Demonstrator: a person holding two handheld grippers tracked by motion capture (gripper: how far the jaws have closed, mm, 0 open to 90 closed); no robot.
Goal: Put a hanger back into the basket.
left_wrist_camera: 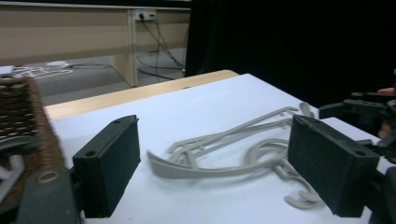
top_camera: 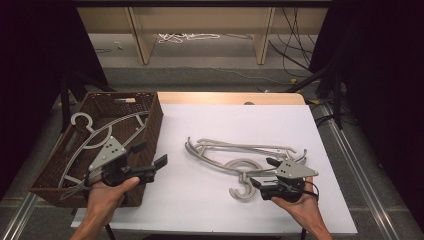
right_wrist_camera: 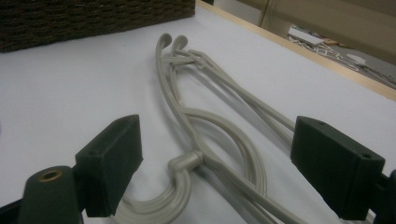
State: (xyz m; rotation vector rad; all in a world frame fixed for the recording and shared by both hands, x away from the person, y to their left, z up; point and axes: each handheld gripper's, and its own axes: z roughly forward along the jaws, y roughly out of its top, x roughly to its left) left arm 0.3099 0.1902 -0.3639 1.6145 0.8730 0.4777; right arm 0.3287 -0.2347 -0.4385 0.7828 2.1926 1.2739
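On the white table (top_camera: 200, 210), two grey hangers (top_camera: 235, 155) lie tangled near the right side, hooks toward the near edge. Just beside the hooks, the right gripper (top_camera: 257, 172) hovers with jaws wide apart, gripping nothing. At the left, by the brown wicker basket (top_camera: 152, 122) holding more hangers (top_camera: 95, 137), the left gripper (top_camera: 150, 155) is spread wide and empty.

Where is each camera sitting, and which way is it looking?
High view: above the table's near side, looking forward and down; both forearms, left tongs and right tongs show.
Left gripper view: rides the left tongs, facing the hangers on the table.
Right gripper view: rides the right tongs, facing the same hangers and the basket.
All three share the hangers.
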